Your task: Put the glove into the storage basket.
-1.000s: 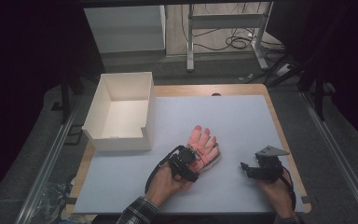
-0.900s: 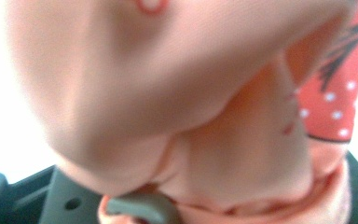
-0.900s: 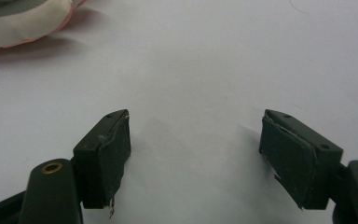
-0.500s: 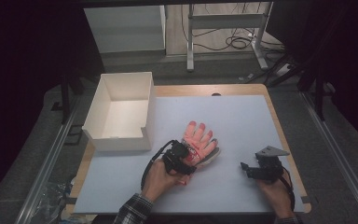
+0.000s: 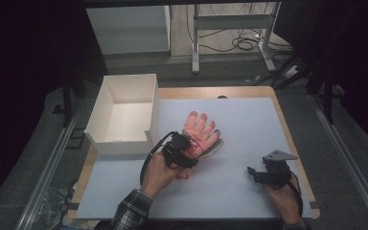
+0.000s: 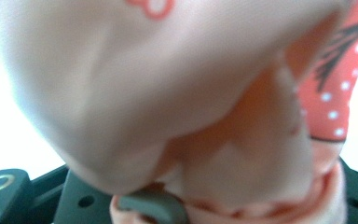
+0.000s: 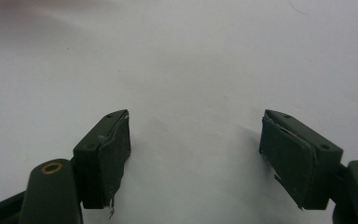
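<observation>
A pink and orange glove (image 5: pixel 201 130) lies spread on the white mat (image 5: pixel 249 129), its cuff end raised off the surface. My left gripper (image 5: pixel 188 148) is shut on that cuff. In the left gripper view the glove's pale fabric (image 6: pixel 168 93) bulges close over the jaws, with an orange dotted patch at the right. My right gripper (image 5: pixel 255 173) rests low over the mat at the front right, well apart from the glove. Its jaws (image 7: pixel 196 144) stand open with bare mat between them.
An open white box (image 5: pixel 106 112) stands at the table's left, just beside the glove and my left hand. The wooden table edge (image 5: pixel 297 153) frames the mat. Dark floor, cables and a stand's legs lie beyond the far edge.
My left gripper has closed on the glove's cuff and risen, drawing the glove a little left and farther away, nearer the box. The right gripper has kept still.
</observation>
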`<move>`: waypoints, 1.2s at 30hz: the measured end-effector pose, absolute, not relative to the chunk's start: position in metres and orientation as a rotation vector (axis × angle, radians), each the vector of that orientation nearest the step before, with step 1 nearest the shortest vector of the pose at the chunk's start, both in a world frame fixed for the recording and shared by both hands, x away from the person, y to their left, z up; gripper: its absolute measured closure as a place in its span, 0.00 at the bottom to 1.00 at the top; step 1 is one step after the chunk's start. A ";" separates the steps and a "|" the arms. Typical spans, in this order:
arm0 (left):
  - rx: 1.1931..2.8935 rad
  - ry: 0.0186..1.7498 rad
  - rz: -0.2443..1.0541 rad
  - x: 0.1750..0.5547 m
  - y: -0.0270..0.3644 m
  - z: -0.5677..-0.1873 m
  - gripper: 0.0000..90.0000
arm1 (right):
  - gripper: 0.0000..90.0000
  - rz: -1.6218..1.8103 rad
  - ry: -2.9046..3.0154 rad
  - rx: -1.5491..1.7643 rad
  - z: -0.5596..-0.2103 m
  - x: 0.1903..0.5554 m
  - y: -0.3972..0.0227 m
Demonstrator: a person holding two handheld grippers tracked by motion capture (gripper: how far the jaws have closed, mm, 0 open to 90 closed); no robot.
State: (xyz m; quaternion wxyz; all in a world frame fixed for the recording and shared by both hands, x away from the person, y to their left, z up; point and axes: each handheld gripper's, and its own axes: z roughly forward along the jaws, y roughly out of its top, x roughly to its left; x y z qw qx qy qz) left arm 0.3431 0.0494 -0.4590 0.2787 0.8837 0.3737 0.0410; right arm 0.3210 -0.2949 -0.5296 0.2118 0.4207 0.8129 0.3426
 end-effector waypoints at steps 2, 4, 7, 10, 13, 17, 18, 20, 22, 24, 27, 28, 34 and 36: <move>2.369 1.005 0.111 0.345 0.050 -0.453 0.53 | 0.28 0.952 2.258 1.173 -0.530 0.321 -0.295; 2.369 1.005 0.111 0.347 0.051 -0.451 0.53 | 0.28 0.953 2.258 1.174 -0.530 0.321 -0.295; 2.371 1.012 0.119 0.352 0.053 -0.442 0.53 | 0.28 0.952 2.258 1.171 -0.530 0.321 -0.295; 2.366 1.028 0.133 0.358 0.056 -0.433 0.53 | 0.28 0.954 2.256 1.171 -0.530 0.321 -0.295; 2.359 1.034 0.148 0.363 0.058 -0.423 0.53 | 0.28 0.955 2.257 1.171 -0.530 0.321 -0.295; 2.350 1.048 0.159 0.369 0.063 -0.413 0.53 | 0.28 0.955 2.258 1.172 -0.530 0.321 -0.295; 2.351 1.053 0.165 0.373 0.066 -0.407 0.53 | 0.28 0.955 2.258 1.172 -0.530 0.321 -0.295; 2.345 1.063 0.175 0.377 0.068 -0.402 0.53 | 0.28 0.955 2.258 1.172 -0.530 0.321 -0.295; 2.339 1.073 0.182 0.380 0.071 -0.397 0.53 | 0.28 0.955 2.258 1.172 -0.530 0.321 -0.295; 2.327 1.081 0.189 0.384 0.075 -0.390 0.53 | 0.28 0.955 2.257 1.173 -0.530 0.321 -0.295; 2.315 1.090 0.204 0.388 0.079 -0.381 0.53 | 0.28 0.955 2.257 1.171 -0.530 0.321 -0.295; 2.315 1.090 0.204 0.388 0.079 -0.381 0.53 | 0.28 0.955 2.257 1.170 -0.530 0.321 -0.295; 2.289 1.141 0.260 0.401 0.095 -0.356 0.52 | 0.28 0.956 2.257 1.173 -0.530 0.321 -0.295; 2.282 1.159 0.279 0.404 0.101 -0.350 0.53 | 0.28 0.957 2.257 1.174 -0.530 0.321 -0.295</move>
